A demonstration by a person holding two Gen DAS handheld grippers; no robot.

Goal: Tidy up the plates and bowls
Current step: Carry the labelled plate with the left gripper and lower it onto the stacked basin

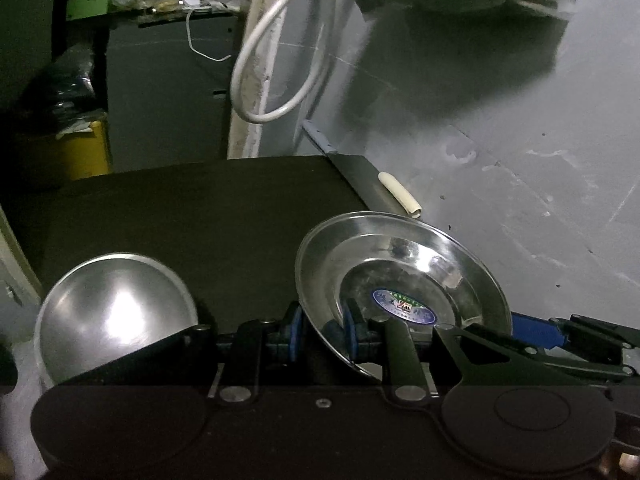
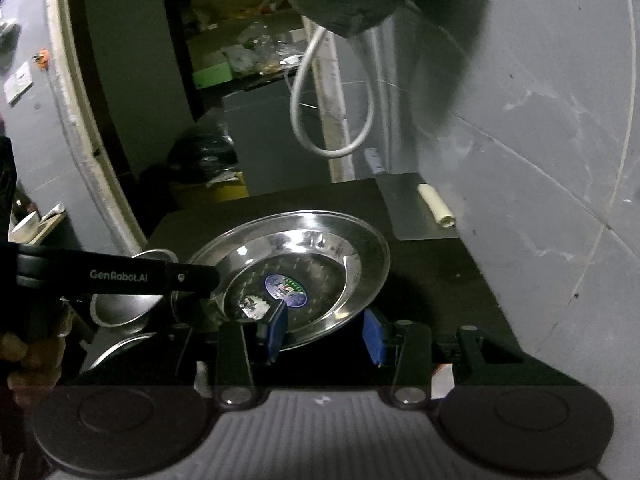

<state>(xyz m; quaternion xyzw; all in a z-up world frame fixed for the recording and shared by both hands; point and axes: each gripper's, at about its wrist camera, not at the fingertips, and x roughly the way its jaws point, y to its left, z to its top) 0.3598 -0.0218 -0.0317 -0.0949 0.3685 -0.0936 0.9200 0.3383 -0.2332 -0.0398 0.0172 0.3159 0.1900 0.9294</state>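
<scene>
- Because the left gripper (image 1: 320, 330) pinches the steel plate (image 1: 400, 280) only at its rim, at about seven o'clock on the plate, its jaws closed on thin metal, the plate can pivot or slide out if the wrist turns quickly; it looks tilted and raised off the dark tabletop (image 1: 180, 216).
- While the right gripper (image 2: 326, 332) sits at the plate's six o'clock edge with its jaws apart, one blue pad (image 2: 276, 328) over the inside of the plate (image 2: 320, 240) and the other outside the rim, closing too early may tug against the left grip and twist the plate loose.
- If the right jaws close off-centre, the smooth rim may squirt sideways, toward three o'clock, where the tabletop ends against the grey wall (image 2: 540, 140).
- The steel bowl (image 1: 116, 312) stands at nine o'clock from the plate, near but apart; a swing of the plate that way may knock it.
- A second bowl (image 2: 124, 308) region shows under the left gripper's arm in the right view, and whether the bowls are stacked I cannot tell.
- Dim light and glare hide the rim's true edge, so misjudging it is likely.
</scene>
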